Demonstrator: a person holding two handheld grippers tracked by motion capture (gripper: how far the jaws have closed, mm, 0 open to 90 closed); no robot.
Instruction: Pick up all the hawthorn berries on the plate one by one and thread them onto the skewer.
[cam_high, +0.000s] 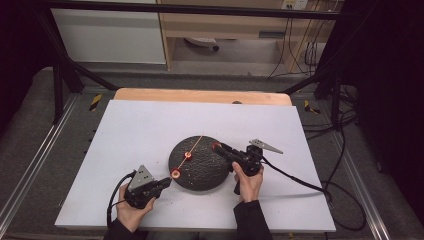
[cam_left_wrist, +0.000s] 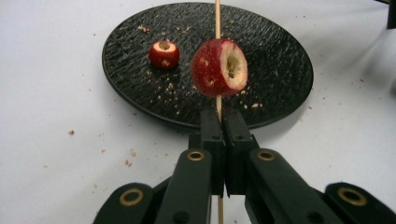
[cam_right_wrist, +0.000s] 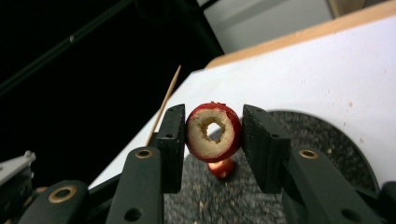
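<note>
A round black plate (cam_high: 205, 176) (cam_left_wrist: 280, 70) (cam_right_wrist: 336, 140) lies mid-table. My left gripper (cam_high: 167, 181) (cam_left_wrist: 219, 116) is at its near-left rim, shut on a thin wooden skewer (cam_high: 196, 143) (cam_left_wrist: 217, 18) (cam_right_wrist: 164, 105) that slants up over the plate. A cored red fruit piece (cam_high: 175, 173) (cam_left_wrist: 219, 67) is threaded on the skewer just beyond the jaws. A smaller red piece (cam_high: 188, 155) (cam_left_wrist: 164, 53) (cam_right_wrist: 222, 169) lies on the plate. My right gripper (cam_high: 218, 147) (cam_right_wrist: 213, 128) is over the plate's right rim, shut on another hollowed red fruit piece (cam_high: 216, 146) (cam_right_wrist: 214, 132).
The white board (cam_high: 140, 130) covers a wooden table (cam_high: 200, 95) and carries scattered crumbs (cam_left_wrist: 128, 163) by the plate. Cables (cam_high: 300, 182) trail off to the right. Black frame struts (cam_high: 60, 75) stand at the far corners.
</note>
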